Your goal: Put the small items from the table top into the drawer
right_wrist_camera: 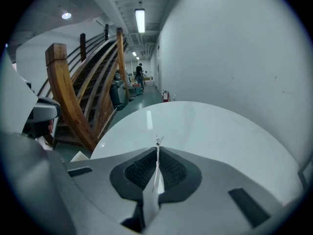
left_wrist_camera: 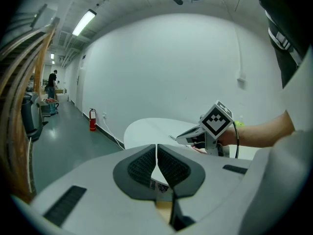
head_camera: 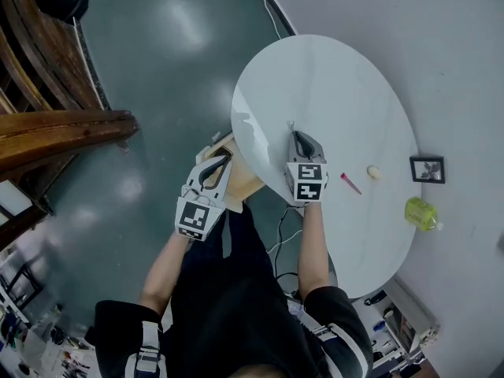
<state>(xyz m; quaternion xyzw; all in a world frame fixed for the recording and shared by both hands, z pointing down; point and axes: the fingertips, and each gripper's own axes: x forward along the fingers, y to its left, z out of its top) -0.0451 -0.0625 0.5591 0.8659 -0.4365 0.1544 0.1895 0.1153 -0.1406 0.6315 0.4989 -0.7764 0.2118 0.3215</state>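
Observation:
My right gripper (head_camera: 293, 129) hovers over the near left part of the white oval table (head_camera: 339, 85). It is shut on a thin, flat white strip with a small metal tip (right_wrist_camera: 157, 173), which stands on edge between the pads and pokes out past them. My left gripper (head_camera: 223, 158) hangs over the open wooden drawer (head_camera: 239, 183) at the table's left edge, jaws shut, with nothing seen between the pads (left_wrist_camera: 168, 168). On the table's right part lie a pink stick (head_camera: 350, 183) and a small cream lump (head_camera: 374, 172).
A black picture frame (head_camera: 428, 168) and a yellow-green bottle (head_camera: 421, 213) sit near the table's right rim. A wooden staircase (head_camera: 55, 128) rises to the left over the grey-green floor. Cables trail under the table by the person's legs.

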